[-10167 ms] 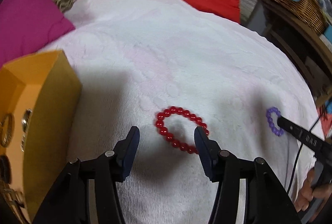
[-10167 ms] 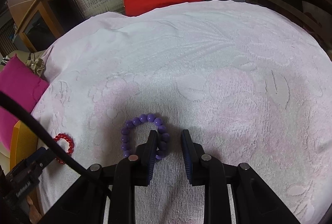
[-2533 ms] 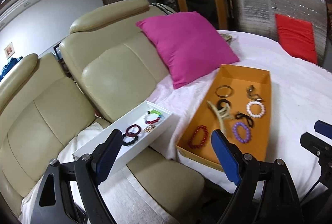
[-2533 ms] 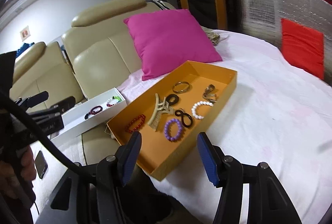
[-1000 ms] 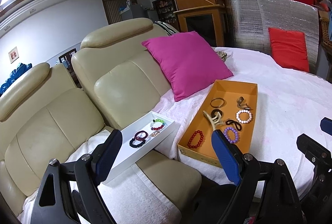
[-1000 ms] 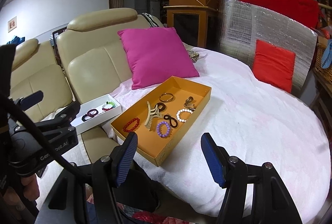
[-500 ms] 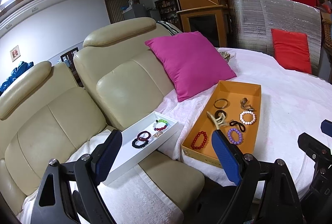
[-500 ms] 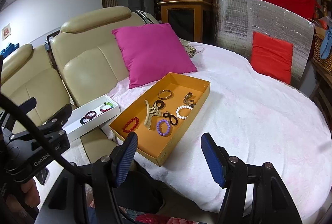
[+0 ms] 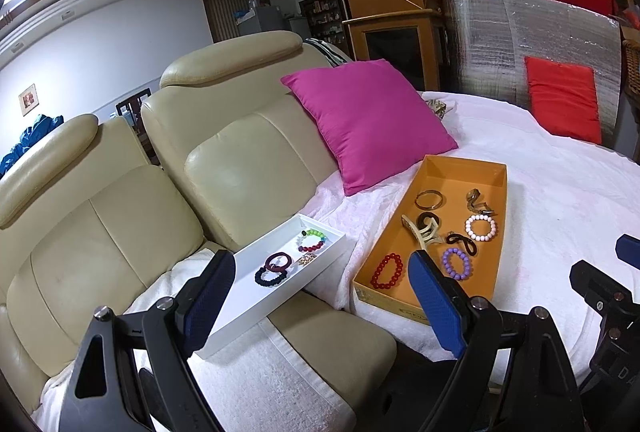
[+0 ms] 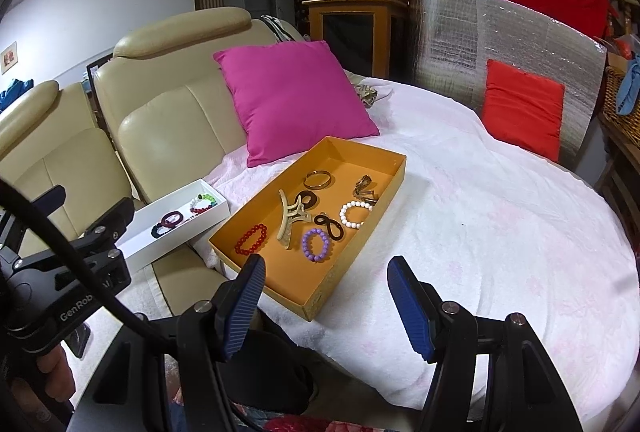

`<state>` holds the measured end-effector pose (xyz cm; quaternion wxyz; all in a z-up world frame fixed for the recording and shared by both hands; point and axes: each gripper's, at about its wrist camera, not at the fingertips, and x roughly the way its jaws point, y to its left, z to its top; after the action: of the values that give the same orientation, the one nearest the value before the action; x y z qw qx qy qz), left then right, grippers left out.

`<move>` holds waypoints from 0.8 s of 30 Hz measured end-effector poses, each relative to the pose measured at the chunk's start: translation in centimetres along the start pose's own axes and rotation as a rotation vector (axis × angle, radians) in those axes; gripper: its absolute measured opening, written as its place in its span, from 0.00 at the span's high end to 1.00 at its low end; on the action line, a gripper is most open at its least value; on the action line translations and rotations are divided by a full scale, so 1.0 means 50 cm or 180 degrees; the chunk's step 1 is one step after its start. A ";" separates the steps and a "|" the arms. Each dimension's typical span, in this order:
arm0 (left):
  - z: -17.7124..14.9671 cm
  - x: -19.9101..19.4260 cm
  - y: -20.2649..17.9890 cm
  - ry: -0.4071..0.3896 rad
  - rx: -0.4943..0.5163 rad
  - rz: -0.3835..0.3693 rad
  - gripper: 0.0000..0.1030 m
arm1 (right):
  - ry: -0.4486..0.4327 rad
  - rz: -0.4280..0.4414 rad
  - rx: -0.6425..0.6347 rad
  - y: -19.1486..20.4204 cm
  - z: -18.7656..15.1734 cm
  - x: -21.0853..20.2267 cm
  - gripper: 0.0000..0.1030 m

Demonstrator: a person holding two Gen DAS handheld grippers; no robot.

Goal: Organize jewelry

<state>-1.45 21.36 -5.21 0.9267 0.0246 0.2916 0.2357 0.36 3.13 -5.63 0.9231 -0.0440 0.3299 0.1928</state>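
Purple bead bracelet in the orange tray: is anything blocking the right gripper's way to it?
Nothing visible covers the purple bead bracelet; it lies exposed on the floor of the orange tray. The open, empty right gripper hangs outside the tray, so only the tray's near wall stands between them, to be cleared from above.

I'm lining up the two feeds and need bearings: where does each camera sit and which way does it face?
Left wrist: behind the open left gripper, facing the sofa, white tray and orange box; right gripper at the right edge.
Right wrist: behind the open right gripper, facing the orange box and table; left gripper and a hand at left.
Shared: box, tray, pink cushion.
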 end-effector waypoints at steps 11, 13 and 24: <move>0.000 0.017 0.016 0.0032 -0.0045 -0.0019 0.14 | 0.0022 -0.0025 -0.0020 0.017 0.007 0.016 0.35; 0.000 0.022 0.018 0.0044 -0.0052 -0.0041 0.14 | 0.0033 -0.0031 -0.0028 0.019 0.009 0.021 0.35; 0.007 0.052 0.022 0.0074 -0.0091 -0.0069 0.14 | 0.0075 -0.0092 -0.0045 0.024 0.021 0.054 0.35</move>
<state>0.17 23.53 -6.12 0.9260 0.0054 0.2993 0.2300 2.41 5.36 -6.44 0.9215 -0.0575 0.3387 0.1812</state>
